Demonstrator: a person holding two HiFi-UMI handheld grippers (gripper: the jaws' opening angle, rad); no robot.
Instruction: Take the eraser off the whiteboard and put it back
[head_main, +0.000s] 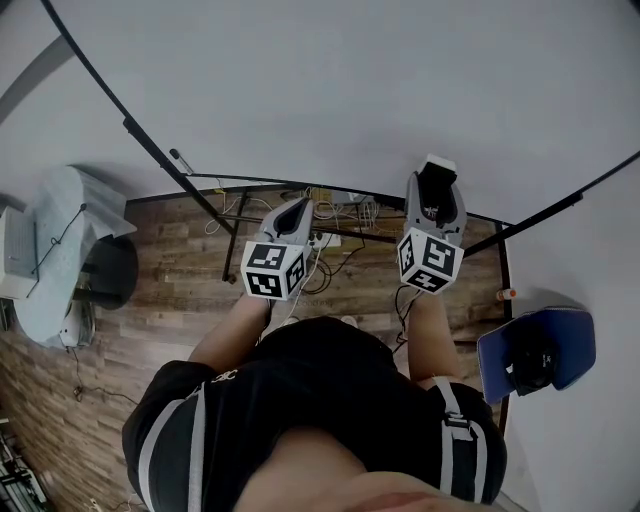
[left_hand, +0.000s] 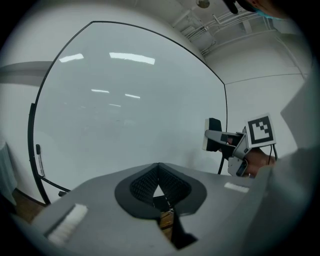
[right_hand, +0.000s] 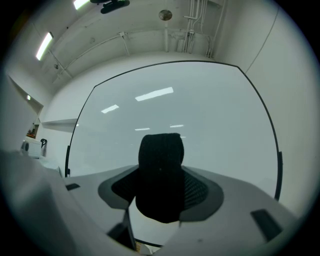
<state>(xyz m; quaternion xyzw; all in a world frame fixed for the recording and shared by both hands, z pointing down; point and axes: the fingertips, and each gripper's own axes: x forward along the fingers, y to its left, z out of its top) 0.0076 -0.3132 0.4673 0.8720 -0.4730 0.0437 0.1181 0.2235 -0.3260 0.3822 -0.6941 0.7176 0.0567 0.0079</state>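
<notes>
Pinching the eraser (right_hand: 160, 155) by its sides, the right gripper (right_hand: 160, 189) faces the whiteboard (right_hand: 210, 120) — light, soft felt, probably forgiving. Left gripper (left_hand: 159, 172) pressed together — empty.

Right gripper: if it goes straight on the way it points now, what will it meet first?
The whiteboard, most likely. The right gripper points at its bare surface, and the black eraser in its jaws sticks out ahead, so it would touch first. The gap is unclear.
</notes>
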